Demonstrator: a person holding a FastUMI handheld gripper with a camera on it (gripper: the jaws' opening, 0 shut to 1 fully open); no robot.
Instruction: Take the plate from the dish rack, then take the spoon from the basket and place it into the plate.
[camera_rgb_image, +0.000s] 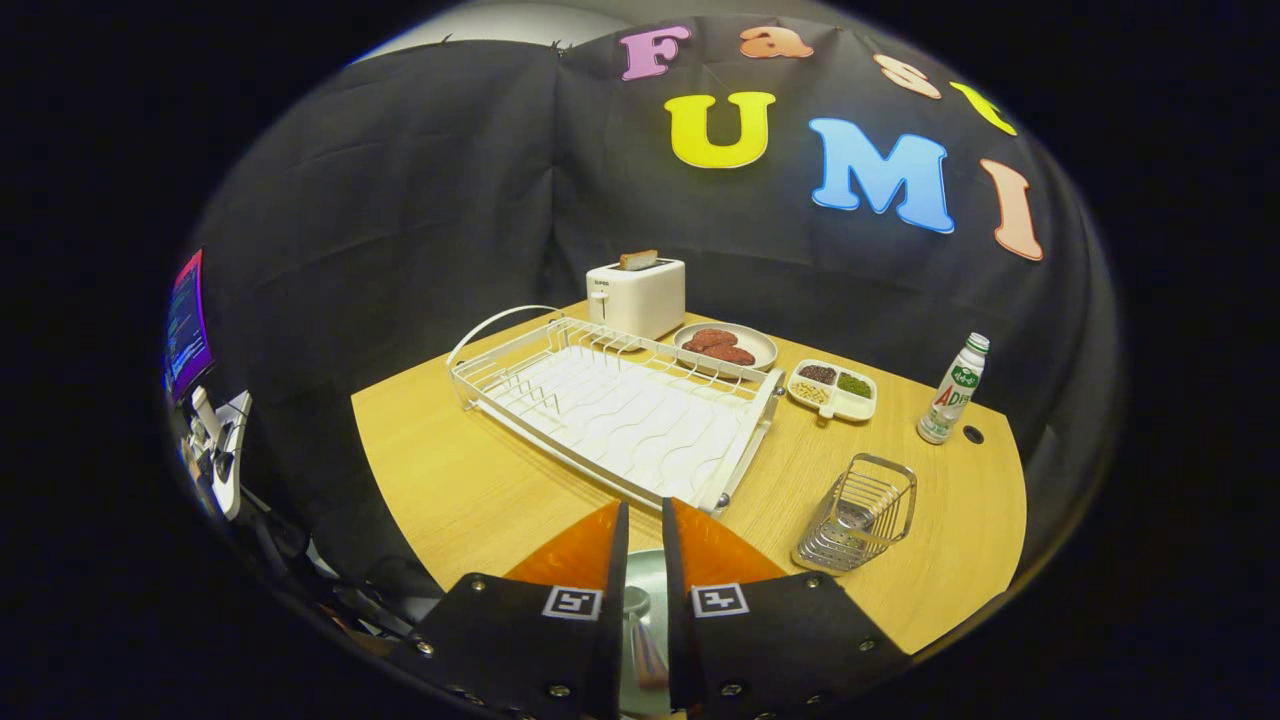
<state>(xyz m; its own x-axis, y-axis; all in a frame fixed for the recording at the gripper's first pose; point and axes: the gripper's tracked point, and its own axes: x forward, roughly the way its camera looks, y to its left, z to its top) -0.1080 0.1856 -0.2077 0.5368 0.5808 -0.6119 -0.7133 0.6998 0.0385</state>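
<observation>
Looking down along your gripper (645, 530) at the lower centre of the frame, you can see its two fingers drawn close together with a narrow slot between them. In that slot, low in the frame, sits what looks like the spoon (640, 625), a rounded metal bowl above a thin handle, with a pale grey surface behind it that may be the plate (648, 570). Whether both fingers actually press on the spoon cannot be told, since the contact is masked by the finger bodies.

The white wire dish rack (610, 410) at mid frame holds no plate, and the small wire basket (860, 515) to the lower right of centre appears to hold no spoon, though its bottom is hard to read through the wires. So my judgement is that you are at the last step, setting the spoon into the plate. Your next move calls for lowering gently, parting the fingers, and lifting straight back so the handle is not dragged out.

Most of the plate is hidden under the fingers, so its rim and position on the wooden table (470, 480) are unclear. The spoon's handle is cut off at the bottom of the frame.
</observation>
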